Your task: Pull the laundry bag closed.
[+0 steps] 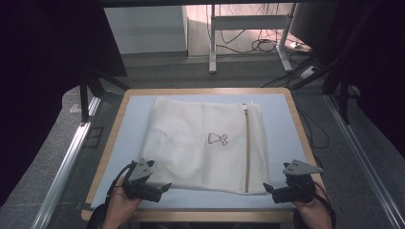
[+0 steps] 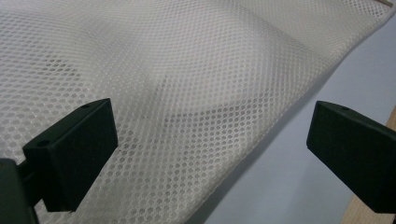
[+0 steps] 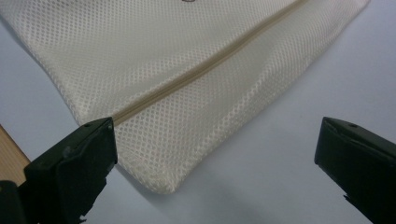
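Note:
A cream mesh laundry bag (image 1: 205,143) lies flat on the pale blue table top (image 1: 133,119), with a beige zipper (image 1: 247,152) running front to back near its right edge and a small black print (image 1: 217,139) at its middle. My left gripper (image 1: 162,188) is open at the bag's front left corner, and its own view looks onto the mesh (image 2: 187,93) between the jaws. My right gripper (image 1: 268,189) stands open at the front right corner (image 3: 163,184), where the zipper (image 3: 196,74) ends, jaws wide apart.
The table has a wooden rim (image 1: 112,138). Metal rails (image 1: 67,162) run along the floor on both sides. A desk frame (image 1: 212,47) and loose cables (image 1: 267,45) lie on the floor behind the table.

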Motion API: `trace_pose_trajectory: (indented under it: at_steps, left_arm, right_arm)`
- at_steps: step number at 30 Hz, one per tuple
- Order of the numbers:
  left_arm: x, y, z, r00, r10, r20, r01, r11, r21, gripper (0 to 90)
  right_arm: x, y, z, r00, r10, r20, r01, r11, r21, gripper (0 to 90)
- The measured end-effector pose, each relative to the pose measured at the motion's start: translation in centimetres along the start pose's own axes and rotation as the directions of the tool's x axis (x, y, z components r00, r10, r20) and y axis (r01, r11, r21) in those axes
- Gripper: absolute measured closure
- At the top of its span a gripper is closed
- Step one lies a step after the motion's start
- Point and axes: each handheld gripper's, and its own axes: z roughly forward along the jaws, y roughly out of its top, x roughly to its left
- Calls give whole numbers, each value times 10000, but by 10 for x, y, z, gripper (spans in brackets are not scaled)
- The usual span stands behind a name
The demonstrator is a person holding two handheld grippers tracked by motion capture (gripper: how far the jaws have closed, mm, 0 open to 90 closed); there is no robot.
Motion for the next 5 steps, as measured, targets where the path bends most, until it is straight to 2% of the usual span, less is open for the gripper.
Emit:
trace_pose_trajectory:
  at_steps: [5]
  left_arm:
    - [-1, 1, 2, 10000, 42, 51, -42, 10000, 59, 15]
  right_arm:
    - [-2, -2, 2, 10000, -15, -2, 15, 9999, 172, 0]
